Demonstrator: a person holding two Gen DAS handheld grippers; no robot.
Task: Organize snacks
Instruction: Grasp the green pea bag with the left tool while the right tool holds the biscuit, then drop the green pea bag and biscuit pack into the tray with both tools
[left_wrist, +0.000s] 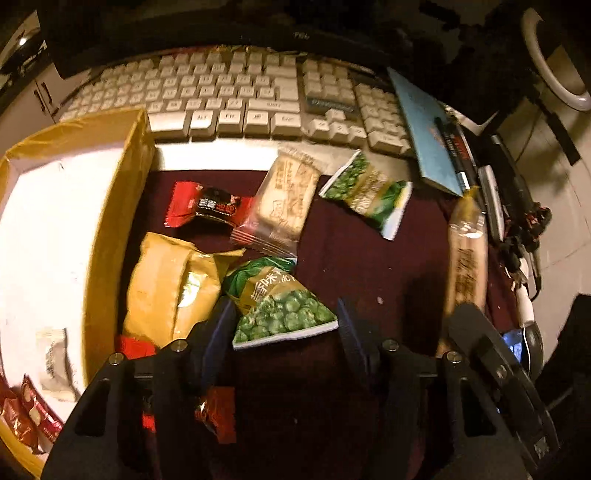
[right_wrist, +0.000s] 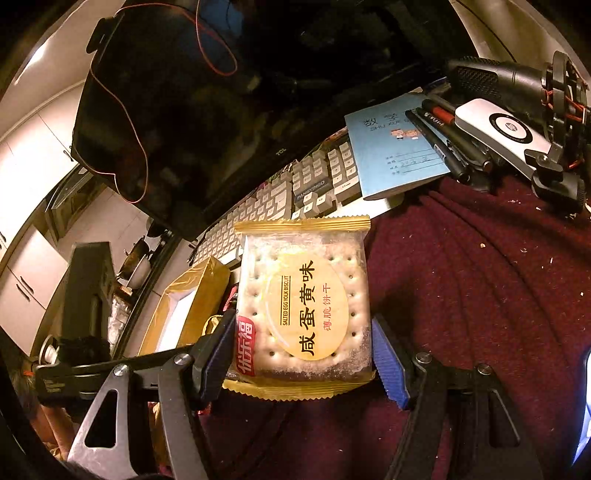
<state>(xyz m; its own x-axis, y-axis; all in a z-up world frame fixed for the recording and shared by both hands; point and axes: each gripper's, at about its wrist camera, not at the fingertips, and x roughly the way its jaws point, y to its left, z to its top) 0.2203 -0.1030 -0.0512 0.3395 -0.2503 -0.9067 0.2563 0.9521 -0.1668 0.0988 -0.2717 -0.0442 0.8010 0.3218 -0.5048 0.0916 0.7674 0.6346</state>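
Note:
In the left wrist view my left gripper (left_wrist: 284, 317) is open, its fingers on either side of a green pea snack packet (left_wrist: 280, 306) lying on the dark red cloth (left_wrist: 369, 258). Around it lie a gold bag (left_wrist: 170, 291), a red and black packet (left_wrist: 208, 208), a clear cracker packet (left_wrist: 284, 201), a second green pea packet (left_wrist: 369, 192) and a long biscuit pack (left_wrist: 467, 262). A gold box (left_wrist: 122, 206) with a white inside stands at left, holding a few packets. My right gripper (right_wrist: 303, 343) is shut on a salted egg yolk biscuit packet (right_wrist: 306, 310), held above the cloth.
A white keyboard (left_wrist: 229, 96) lies behind the snacks, under a dark monitor (right_wrist: 177, 110). A blue notebook (right_wrist: 395, 147) with pens rests on the keyboard's right end. A camera rig (right_wrist: 517, 133) and cables sit at the far right.

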